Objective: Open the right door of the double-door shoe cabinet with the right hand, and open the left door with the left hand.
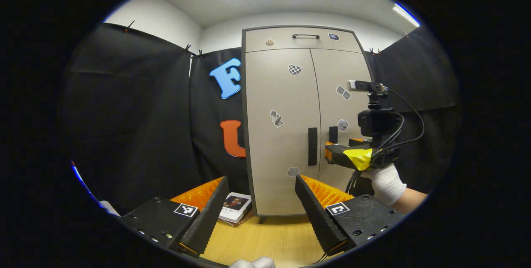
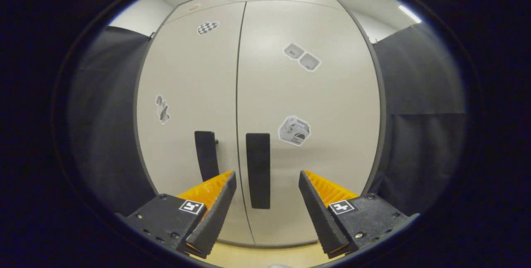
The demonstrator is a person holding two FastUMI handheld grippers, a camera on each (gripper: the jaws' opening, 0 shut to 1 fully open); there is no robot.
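Observation:
The beige shoe cabinet (image 1: 282, 106) stands ahead with both doors closed. Its left door (image 1: 276, 143) has a dark vertical handle (image 1: 312, 146), and the right door (image 1: 340, 110) has its own handle (image 1: 333, 134). My left gripper (image 1: 261, 185) is open, well back from the cabinet. A gloved hand holds my right gripper (image 1: 330, 148) close to the right door's handle. In the right gripper view the right gripper (image 2: 266, 174) is open, and the right door handle (image 2: 258, 170) shows between its fingers, just ahead. The left door handle (image 2: 206, 155) is beside it.
A book (image 1: 235, 206) lies on the wooden floor (image 1: 269, 239) at the cabinet's left foot. A drawer with a handle (image 1: 305, 35) tops the cabinet. Black cloth walls flank both sides. Stickers dot the doors.

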